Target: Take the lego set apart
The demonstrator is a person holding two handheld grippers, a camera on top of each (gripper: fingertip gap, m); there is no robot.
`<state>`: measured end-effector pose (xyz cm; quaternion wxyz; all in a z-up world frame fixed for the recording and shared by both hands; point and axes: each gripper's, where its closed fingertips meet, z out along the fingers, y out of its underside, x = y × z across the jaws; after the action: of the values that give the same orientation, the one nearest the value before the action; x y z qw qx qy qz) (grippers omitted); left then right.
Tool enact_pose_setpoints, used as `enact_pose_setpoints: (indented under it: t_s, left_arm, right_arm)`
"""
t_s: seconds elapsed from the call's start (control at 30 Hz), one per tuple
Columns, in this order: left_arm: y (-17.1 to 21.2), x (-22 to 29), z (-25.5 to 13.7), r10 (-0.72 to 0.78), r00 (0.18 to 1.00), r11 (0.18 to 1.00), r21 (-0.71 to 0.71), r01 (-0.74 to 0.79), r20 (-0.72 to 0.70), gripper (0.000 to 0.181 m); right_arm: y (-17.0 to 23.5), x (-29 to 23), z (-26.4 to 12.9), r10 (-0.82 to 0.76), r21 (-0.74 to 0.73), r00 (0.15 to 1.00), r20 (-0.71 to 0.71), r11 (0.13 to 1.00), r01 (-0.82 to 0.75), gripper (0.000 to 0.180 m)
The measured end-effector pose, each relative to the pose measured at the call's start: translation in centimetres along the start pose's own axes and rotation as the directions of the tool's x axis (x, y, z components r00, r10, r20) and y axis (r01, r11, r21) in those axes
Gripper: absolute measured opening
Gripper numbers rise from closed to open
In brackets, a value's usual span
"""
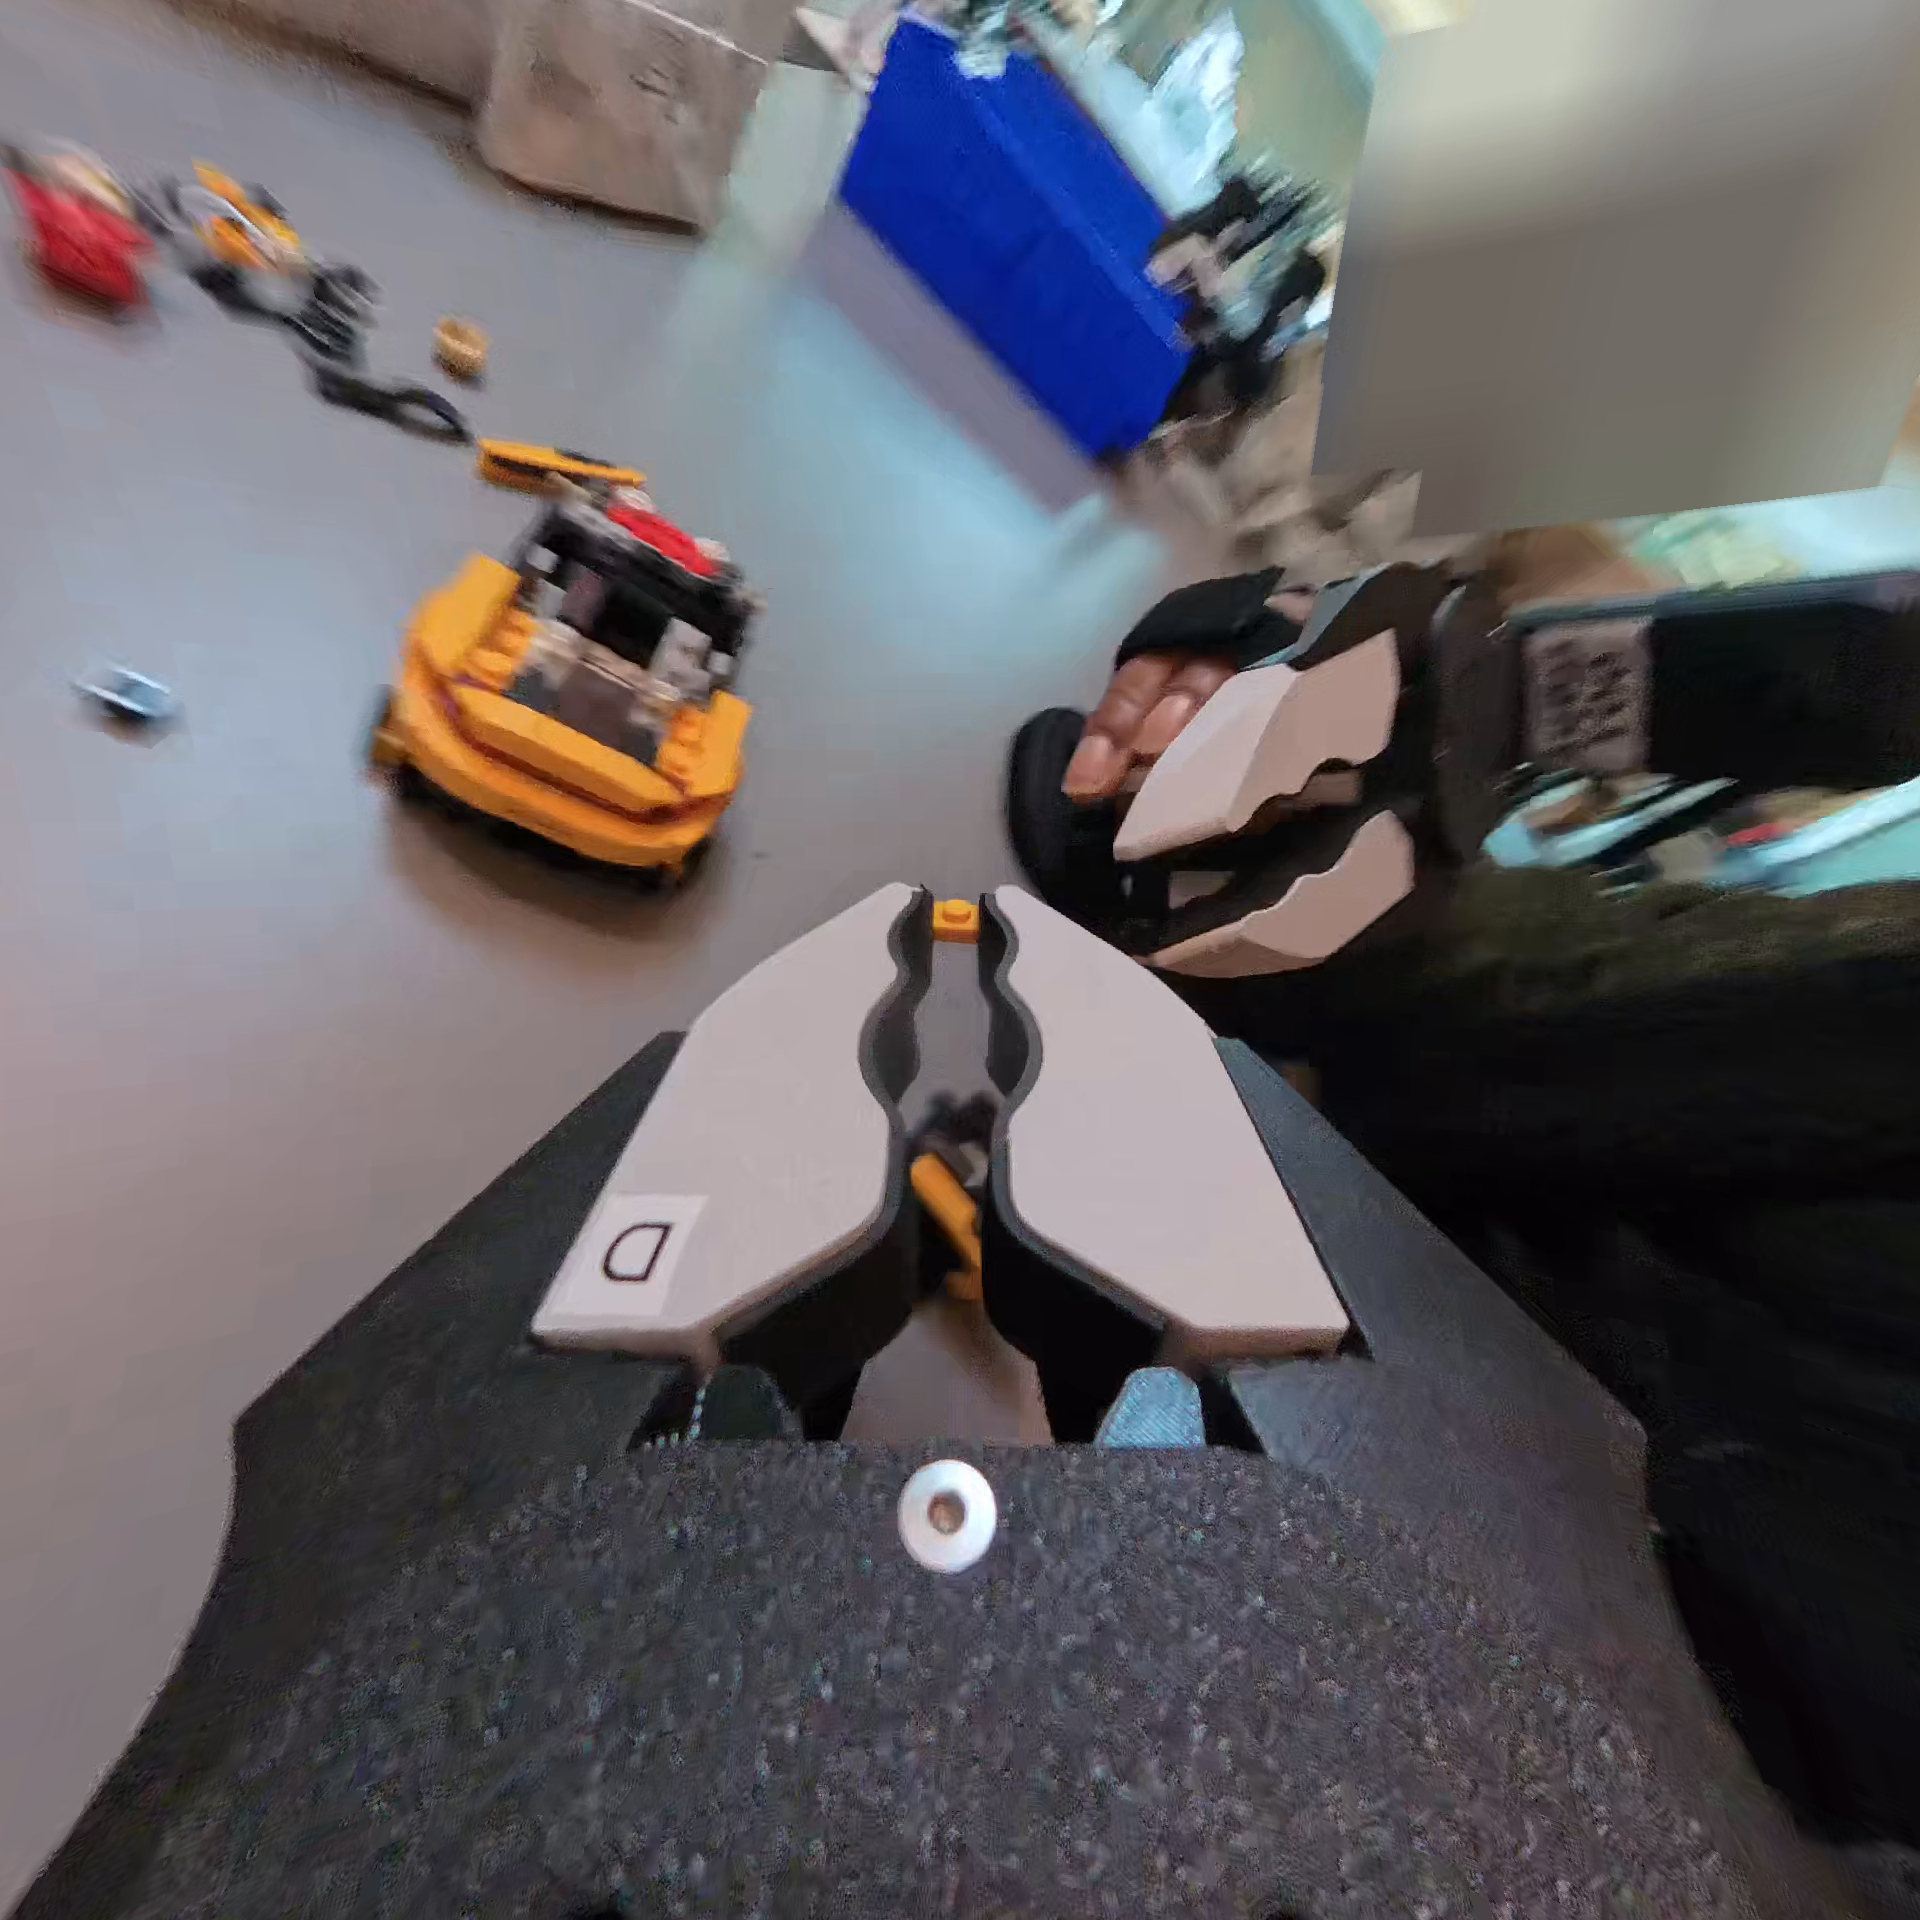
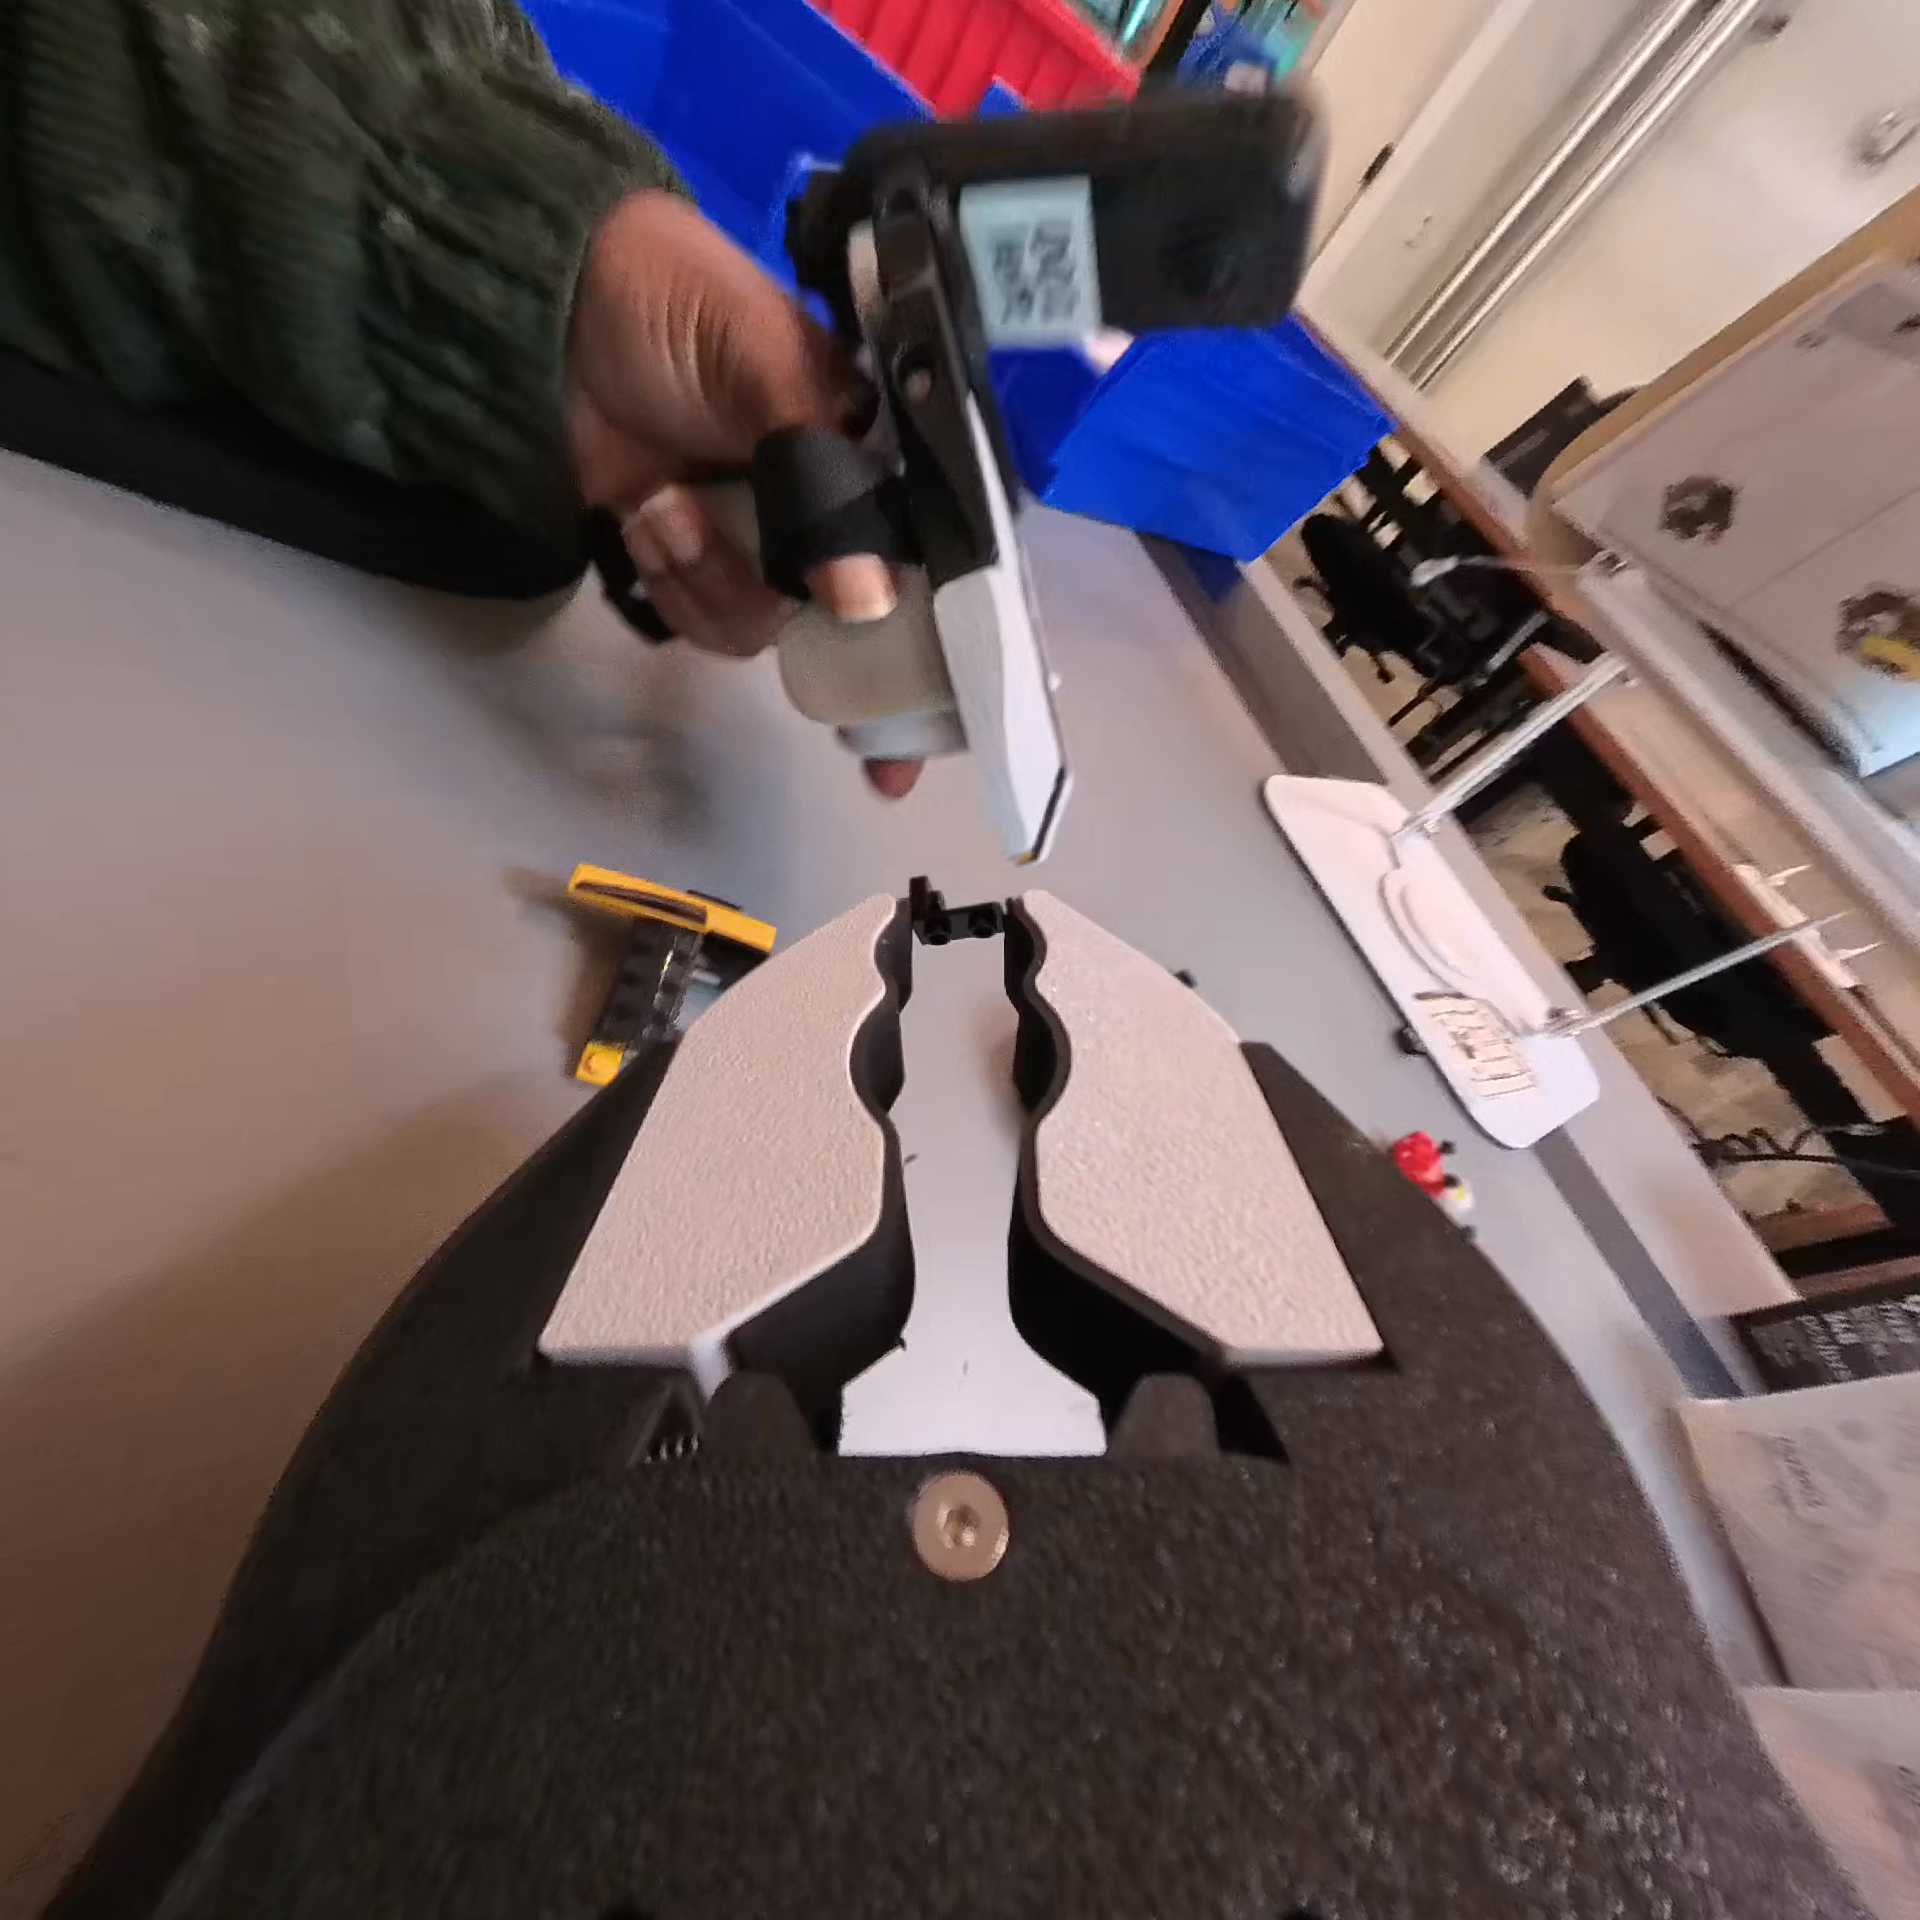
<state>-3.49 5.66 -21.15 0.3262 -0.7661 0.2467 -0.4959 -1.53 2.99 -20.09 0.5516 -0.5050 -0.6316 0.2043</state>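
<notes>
Lego car (image 1: 566,696), yellow and partly stripped, sits mid-table with loose parts strewn toward the far left corner (image 1: 239,249). Left gripper (image 1: 956,920) pinches a tiny orange plate (image 1: 957,918); right gripper (image 2: 961,920) clamps a small black bracket piece (image 2: 956,922), probably just separated. Plenty of car left to dismantle.

Left gripper (image 1: 957,921) pinches small orange piece (image 1: 957,918); blurry car (image 1: 566,694) nearby
</notes>
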Motion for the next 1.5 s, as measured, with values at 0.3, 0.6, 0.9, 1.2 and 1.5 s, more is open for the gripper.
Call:
enact_pose_setpoints:
  t_s: [0.3,0.6,0.9,1.2,1.5]
  left_arm:
    - [3.9,-0.9,-1.2,0.319,0.936,0.936,-0.206,-0.287,0.146,0.008]
    - [4.5,-3.1,-1.7,0.334,0.924,0.922,-0.265,-0.281,0.186,0.034]
    - [3.3,0.5,-1.2,0.007,0.995,0.994,-0.106,-0.018,-0.099,0.020]
    - [0.5,-5.6,-8.3,0.197,0.912,0.980,-0.104,-0.171,0.359,0.007]
    - [2.0,-10.2,-14.2,0.404,0.618,0.914,-0.325,-0.243,0.674,0.007]
  right_arm:
    - [3.0,-1.5,2.4,-0.014,-0.114,0.988,0.151,0.993,0.032,0.017]
    - [3.7,-1.8,5.2,-0.023,-0.142,0.950,0.310,0.987,0.070,0.017]
    - [0.8,-2.4,5.1,-0.121,0.007,0.962,0.244,0.992,0.123,0.017]
    - [2.1,0.6,3.2,0.003,-0.046,0.982,0.187,0.999,0.006,0.021]
    - [5.9,0.2,0.9,0.157,-0.195,0.937,0.312,0.976,-0.099,0.021]
